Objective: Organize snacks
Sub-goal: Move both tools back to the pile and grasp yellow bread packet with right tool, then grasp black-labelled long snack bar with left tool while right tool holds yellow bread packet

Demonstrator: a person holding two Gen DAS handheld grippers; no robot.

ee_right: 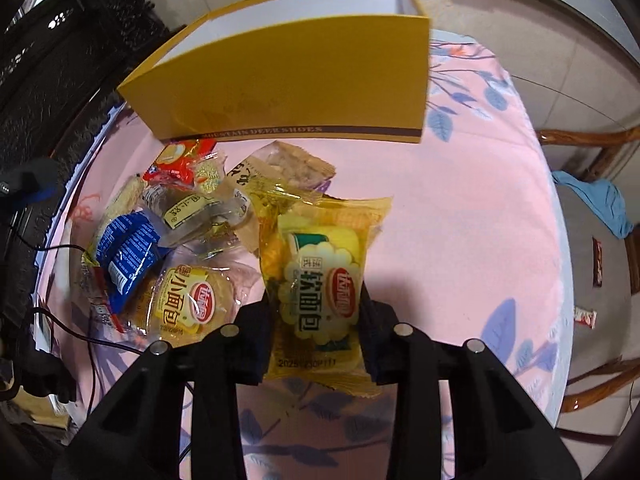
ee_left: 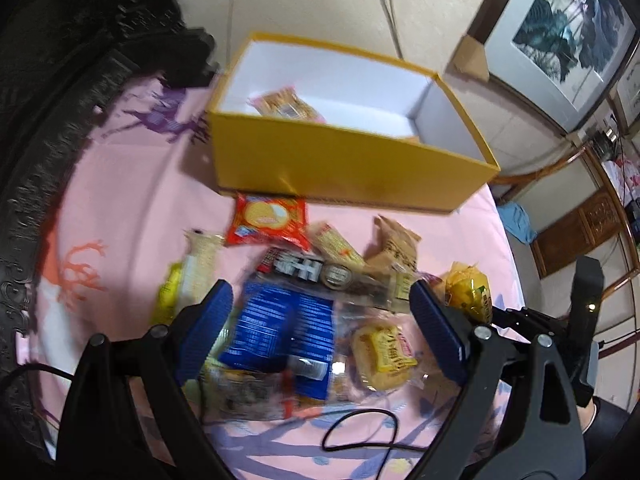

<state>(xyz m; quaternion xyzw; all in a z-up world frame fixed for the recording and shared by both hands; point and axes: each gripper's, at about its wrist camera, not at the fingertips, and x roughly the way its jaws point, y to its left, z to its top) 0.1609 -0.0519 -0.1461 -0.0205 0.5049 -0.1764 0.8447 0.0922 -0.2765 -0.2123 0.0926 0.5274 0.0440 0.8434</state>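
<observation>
An open yellow box (ee_left: 344, 160) (ee_right: 300, 92) stands at the back of the pink-clothed table (ee_left: 120, 208) (ee_right: 460, 220), with one snack packet (ee_left: 286, 104) inside. In front of it lies a pile of snacks: a red packet (ee_left: 268, 220) (ee_right: 176, 164), a blue packet (ee_left: 280, 320) (ee_right: 128, 252), a small bread (ee_left: 384, 356) (ee_right: 192, 304) and several others. My left gripper (ee_left: 320, 296) hangs open just above the blue packet, holding nothing. My right gripper (ee_right: 316, 312) is shut on a yellow bread packet (ee_right: 320, 280) (ee_left: 470, 288) at the pile's right edge.
A black cable (ee_left: 360, 432) lies on the cloth near the front edge. Dark carved furniture (ee_left: 48, 80) borders the left side. Wooden chairs stand to the right, one with a blue cloth (ee_right: 592, 200). A small wrapped snack (ee_right: 585, 316) lies on the floor.
</observation>
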